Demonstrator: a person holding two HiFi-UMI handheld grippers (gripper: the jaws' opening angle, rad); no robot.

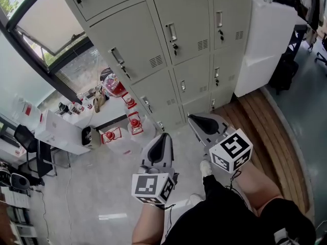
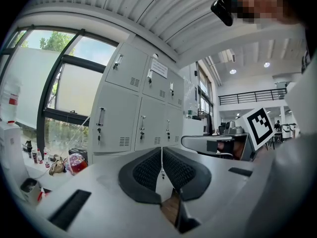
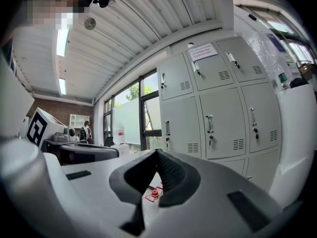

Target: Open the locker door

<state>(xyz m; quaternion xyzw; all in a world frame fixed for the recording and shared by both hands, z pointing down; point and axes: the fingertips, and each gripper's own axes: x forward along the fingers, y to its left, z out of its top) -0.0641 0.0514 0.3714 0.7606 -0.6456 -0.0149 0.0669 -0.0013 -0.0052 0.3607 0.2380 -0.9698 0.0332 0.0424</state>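
A pale grey floor (image 1: 102,198) runs up to a bank of light-grey metal lockers (image 1: 189,29) that stands beside a large dark-framed window (image 1: 36,19). A strip of brown wooden boards (image 1: 271,126) lies to the lockers' right, and a tall white cabinet (image 1: 265,40) stands just beside them. Every locker door in view is shut. Each has a vertical metal handle (image 1: 171,32) and a louvred vent, and keys hang below several handles. At the foot of the lockers, near a low white worktop (image 1: 61,134), sit a few small red-and-white items (image 1: 135,122) too small to make out. The person stands well apart from the lockers, holding both tools low in front of the body. The left hand-held gripper (image 1: 164,138) points toward the lockers, its black ribbed pads (image 2: 148,170) closed together with nothing between them. The right hand-held gripper (image 1: 191,117), beside it and slightly ahead, is likewise closed and empty, apart from the doors.
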